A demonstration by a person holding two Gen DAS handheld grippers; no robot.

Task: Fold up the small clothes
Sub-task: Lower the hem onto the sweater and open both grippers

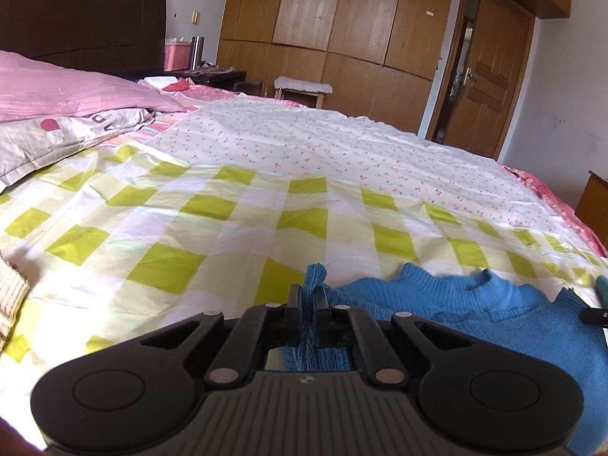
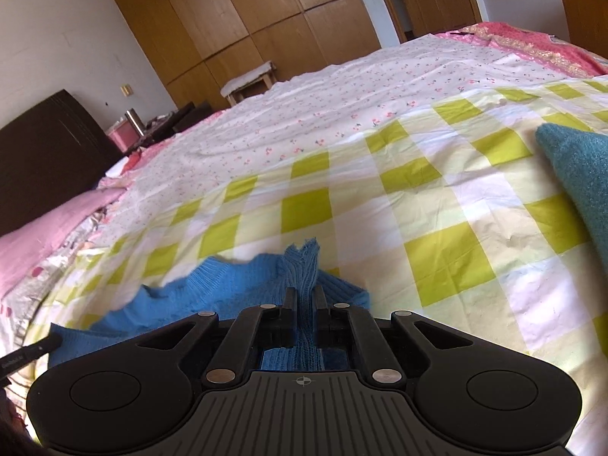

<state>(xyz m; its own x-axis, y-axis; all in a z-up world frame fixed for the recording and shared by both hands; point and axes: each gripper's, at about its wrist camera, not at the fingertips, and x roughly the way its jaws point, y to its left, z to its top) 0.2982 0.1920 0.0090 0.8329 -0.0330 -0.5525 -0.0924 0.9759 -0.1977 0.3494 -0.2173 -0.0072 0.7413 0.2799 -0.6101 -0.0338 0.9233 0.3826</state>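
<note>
While pinched at two ribbed edges, blue sweater (image 1: 456, 304) spread on checked sheet (image 1: 228, 228) ahead. Left gripper (image 1: 307, 298) clamped tight on one edge, right gripper (image 2: 304, 300) on another, likely to carry a fold across.

Blue sweater (image 1: 475, 304) cut off below by the left gripper's body and the right frame edge. Teal garment (image 2: 581, 174) cropped at the right edge. Striped cloth (image 1: 9, 296) barely in view at left, kind unclear.
</note>
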